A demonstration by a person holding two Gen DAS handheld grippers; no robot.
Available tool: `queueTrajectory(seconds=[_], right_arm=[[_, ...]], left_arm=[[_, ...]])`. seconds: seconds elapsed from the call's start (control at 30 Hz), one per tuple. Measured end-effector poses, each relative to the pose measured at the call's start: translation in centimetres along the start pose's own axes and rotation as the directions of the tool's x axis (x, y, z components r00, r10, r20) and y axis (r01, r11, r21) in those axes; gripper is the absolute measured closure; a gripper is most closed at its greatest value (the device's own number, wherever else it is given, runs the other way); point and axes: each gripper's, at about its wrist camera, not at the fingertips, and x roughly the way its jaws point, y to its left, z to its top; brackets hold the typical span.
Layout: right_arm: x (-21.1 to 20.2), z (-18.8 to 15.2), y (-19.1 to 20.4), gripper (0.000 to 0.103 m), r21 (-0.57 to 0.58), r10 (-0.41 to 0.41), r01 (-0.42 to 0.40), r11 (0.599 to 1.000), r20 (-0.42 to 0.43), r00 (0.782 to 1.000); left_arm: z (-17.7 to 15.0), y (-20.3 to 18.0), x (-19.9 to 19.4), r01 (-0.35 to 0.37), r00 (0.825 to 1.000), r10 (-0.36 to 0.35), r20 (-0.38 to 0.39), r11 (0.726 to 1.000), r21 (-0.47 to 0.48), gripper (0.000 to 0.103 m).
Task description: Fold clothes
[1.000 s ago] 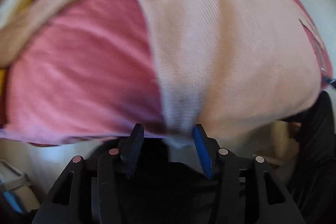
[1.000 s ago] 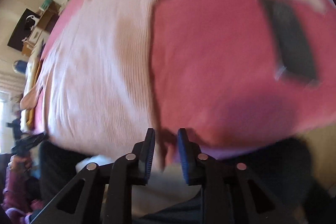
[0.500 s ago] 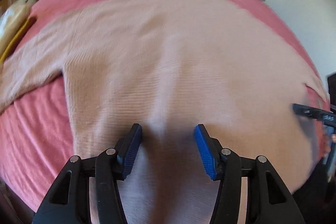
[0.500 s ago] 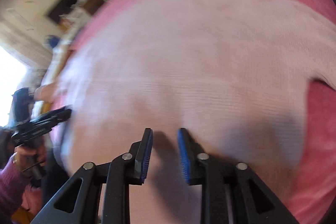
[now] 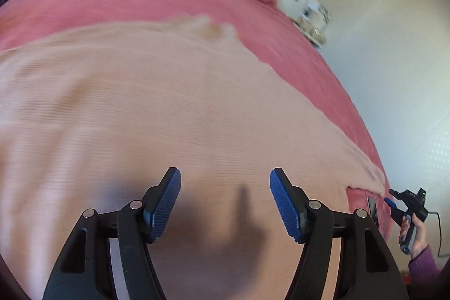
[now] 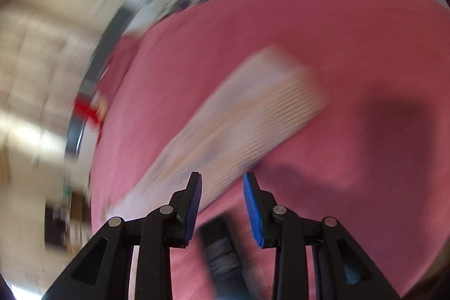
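Now, sleeve (image 6: pixel 239 117): long axis runs 7 to 1 o'clock from right gripper (image 6: pixel 222 204), jaws parted, just opened, empty.
Left gripper (image 5: pixel 225 204): wide, just opened, empty over sweater (image 5: pixel 140 103).

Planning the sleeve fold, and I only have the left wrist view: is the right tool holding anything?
Observer: No. The right tool is open; its jaws have just been opening, with nothing between them.
Operator: What lies ahead of it?
Observer: The sweater's sleeve, stretched out flat on the pink bedspread.
Operator: Anything else nearby?
Observer: A dark object lies on the bedspread just below the tool; it is too blurred to identify.
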Motion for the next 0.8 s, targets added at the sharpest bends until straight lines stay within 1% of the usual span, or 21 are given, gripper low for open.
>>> queueTrajectory(seconds=[0.03, 0.1, 0.13, 0.2, 0.23, 0.27, 0.3, 0.33, 0.37, 0.4, 0.43, 0.47, 0.5, 0.53, 0.57, 0.6, 0.63, 0.67, 0.7, 0.73, 0.8], right_arm=[[0.0, 1.0, -1.9, 0.071, 0.061, -0.004, 0.003, 0.998, 0.017, 1.000], [0.5, 1.8, -4.0, 0.071, 0.137, 0.031, -0.035, 0.990, 0.031, 0.999], [1.0, 2.3, -5.1, 0.071, 0.177, 0.079, -0.084, 0.981, 0.035, 0.996], [2.3, 2.1, -5.7, 0.071, 0.227, 0.144, -0.154, 0.962, 0.057, 0.988], [3.9, 0.6, -4.9, 0.071, 0.235, 0.167, -0.177, 0.956, 0.064, 0.984], [4.6, 0.5, -4.6, 0.071, 0.236, 0.172, -0.183, 0.954, 0.068, 0.983], [5.1, 0.5, -4.4, 0.071, 0.236, 0.178, -0.191, 0.953, 0.073, 0.981], [4.8, 1.6, -5.0, 0.071, 0.221, 0.189, -0.202, 0.954, 0.079, 0.979], [4.9, 2.2, -4.9, 0.077, 0.204, 0.176, -0.187, 0.961, 0.071, 0.982], [4.9, 2.8, -4.8, 0.087, 0.188, 0.164, -0.173, 0.967, 0.063, 0.984], [4.9, 3.0, -4.5, 0.096, 0.189, 0.160, -0.169, 0.967, 0.065, 0.985], [4.5, 3.3, -4.5, 0.096, 0.210, 0.191, -0.207, 0.956, 0.090, 0.977], [4.1, 3.6, -4.4, 0.097, 0.229, 0.220, -0.242, 0.943, 0.116, 0.969], [3.5, 3.8, -4.3, 0.097, 0.240, 0.233, -0.262, 0.935, 0.141, 0.962], [3.0, 4.1, -3.7, 0.097, 0.241, 0.232, -0.264, 0.934, 0.152, 0.961], [2.7, 4.3, -3.2, 0.097, 0.241, 0.235, -0.266, 0.933, 0.152, 0.960], [2.3, 4.3, -2.1, 0.097, 0.236, 0.247, -0.278, 0.931, 0.153, 0.957], [1.9, 4.3, -0.9, 0.097, 0.230, 0.260, -0.291, 0.929, 0.154, 0.953], [1.2, 4.2, 0.7, 0.097, 0.209, 0.276, -0.306, 0.929, 0.160, 0.948], [0.6, 4.1, 2.3, 0.097, 0.188, 0.293, -0.321, 0.928, 0.165, 0.942], [0.0, 3.4, 6.5, 0.097, 0.129, 0.328, -0.351, 0.928, 0.166, 0.930]], left_arm=[[0.2, -1.0, 1.3, 0.011, 1.000, -0.011, -0.009, 1.000, 0.020, 0.035], [0.6, -3.6, 3.4, 0.035, 0.999, -0.033, -0.023, 0.997, 0.064, 0.035], [1.0, -5.0, 4.8, 0.046, 0.999, -0.044, -0.031, 0.995, 0.087, 0.035], [1.3, -8.2, 7.1, 0.066, 0.997, -0.061, -0.037, 0.988, 0.138, 0.035], [1.6, -9.5, 8.0, 0.063, 0.998, -0.058, -0.036, 0.984, 0.169, 0.035], [1.8, -10.4, 8.6, 0.056, 0.998, -0.050, -0.036, 0.980, 0.191, 0.035], [2.1, -11.4, 9.4, 0.048, 0.998, -0.041, -0.037, 0.976, 0.211, 0.036], [2.3, -12.2, 10.1, 0.040, 0.999, -0.032, -0.038, 0.973, 0.227, 0.036], [2.6, -12.8, 10.9, 0.026, 0.999, -0.018, -0.034, 0.971, 0.236, 0.036], [3.0, -13.2, 11.8, 0.003, 1.000, 0.003, -0.027, 0.971, 0.239, 0.035], [3.4, -13.6, 12.7, -0.013, 1.000, 0.020, -0.024, 0.972, 0.234, 0.035], [3.5, -13.8, 13.5, -0.022, 0.999, 0.030, -0.033, 0.974, 0.227, 0.033], [3.5, -14.0, 14.5, -0.039, 0.997, 0.052, -0.048, 0.973, 0.229, 0.027], [3.1, -14.4, 15.3, -0.066, 0.995, 0.082, -0.052, 0.965, 0.255, 0.022], [2.6, -15.1, 15.6, -0.094, 0.993, 0.112, -0.042, 0.949, 0.302, 0.020], [2.2, -15.9, 15.7, -0.120, 0.989, 0.141, -0.033, 0.927, 0.356, 0.020], [1.8, -16.5, 15.5, -0.132, 0.987, 0.157, -0.030, 0.905, 0.406, 0.020], [1.5, -16.7, 15.0, -0.115, 0.989, 0.143, -0.034, 0.895, 0.431, 0.020], [1.4, -16.5, 14.1, -0.082, 0.993, 0.108, -0.037, 0.901, 0.425, 0.020], [1.4, -15.9, 12.9, -0.054, 0.997, 0.073, -0.033, 0.915, 0.399, 0.020], [1.6, -13.8, 10.1, -0.023, 1.000, 0.024, 0.000, 0.947, 0.321, 0.020]])
